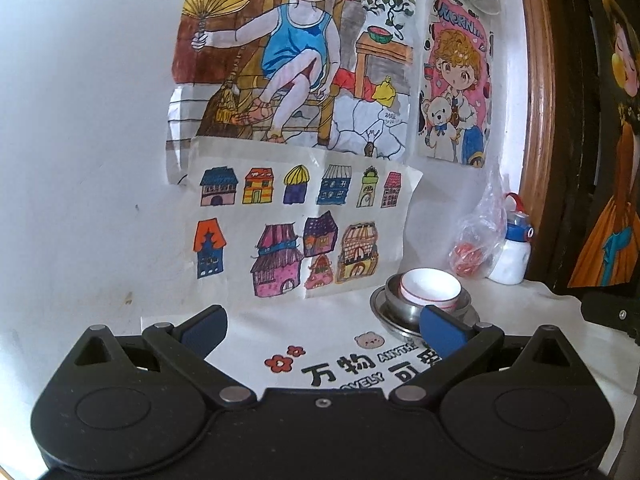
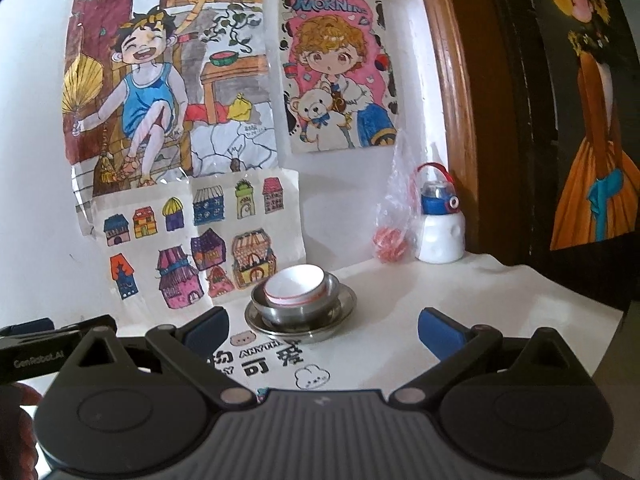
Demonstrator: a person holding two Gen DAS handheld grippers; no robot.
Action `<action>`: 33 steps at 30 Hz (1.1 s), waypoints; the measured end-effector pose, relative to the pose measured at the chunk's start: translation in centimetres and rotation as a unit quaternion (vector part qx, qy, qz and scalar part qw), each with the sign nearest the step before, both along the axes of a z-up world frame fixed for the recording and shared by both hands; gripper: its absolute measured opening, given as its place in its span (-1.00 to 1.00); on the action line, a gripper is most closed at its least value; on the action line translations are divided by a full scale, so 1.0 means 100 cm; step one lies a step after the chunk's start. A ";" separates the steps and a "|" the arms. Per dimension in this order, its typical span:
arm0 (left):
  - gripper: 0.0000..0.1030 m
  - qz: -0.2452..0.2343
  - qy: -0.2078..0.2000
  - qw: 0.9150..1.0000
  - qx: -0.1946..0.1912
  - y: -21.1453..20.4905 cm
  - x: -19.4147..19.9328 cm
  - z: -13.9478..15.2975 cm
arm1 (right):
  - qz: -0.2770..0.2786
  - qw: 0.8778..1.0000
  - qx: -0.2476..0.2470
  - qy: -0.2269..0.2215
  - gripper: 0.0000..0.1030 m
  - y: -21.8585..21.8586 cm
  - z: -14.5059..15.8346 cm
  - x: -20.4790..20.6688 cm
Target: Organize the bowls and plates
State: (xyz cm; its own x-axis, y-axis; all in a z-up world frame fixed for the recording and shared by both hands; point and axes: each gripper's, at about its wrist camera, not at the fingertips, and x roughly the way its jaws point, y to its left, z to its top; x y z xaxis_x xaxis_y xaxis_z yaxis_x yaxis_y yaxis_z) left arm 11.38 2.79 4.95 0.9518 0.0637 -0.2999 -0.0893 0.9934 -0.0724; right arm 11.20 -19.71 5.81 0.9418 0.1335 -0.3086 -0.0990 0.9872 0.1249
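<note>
Drawings are taped behind the counter; white bowl is nested in steel bowl on plate, both claws spread wide, nothing gripped.

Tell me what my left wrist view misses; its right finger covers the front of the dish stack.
Observer: In the right wrist view the steel plate shows whole, with its front rim lying flat on the printed cloth.
Operator: Report the right gripper.
Observer: The right gripper is open and empty, and touches none of the dishes.
Operator: Say what lies in front of the plate.
Observer: Only print on the cloth: a cloud-shaped cartoon just nearer the camera than the rim.
</note>
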 end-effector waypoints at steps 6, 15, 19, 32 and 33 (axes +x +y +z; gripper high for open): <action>0.98 0.004 0.003 1.000 -0.003 0.002 -0.008 -0.011 | -0.010 1.000 -0.014 -0.005 1.00 0.000 -0.009 -0.009; 0.98 0.010 -0.001 1.000 -0.001 0.003 -0.020 -0.024 | -0.012 1.000 -0.022 -0.003 1.00 0.003 -0.022 -0.019; 0.98 0.008 0.001 1.000 0.001 0.002 -0.024 -0.030 | -0.014 1.000 -0.023 -0.004 1.00 0.005 -0.028 -0.023; 0.98 0.010 0.018 1.000 0.003 0.008 -0.030 -0.049 | -0.027 0.999 -0.021 -0.010 1.00 0.014 -0.041 -0.030; 0.98 0.011 0.018 1.000 0.003 0.008 -0.030 -0.050 | -0.027 0.999 -0.022 -0.010 1.00 0.015 -0.041 -0.030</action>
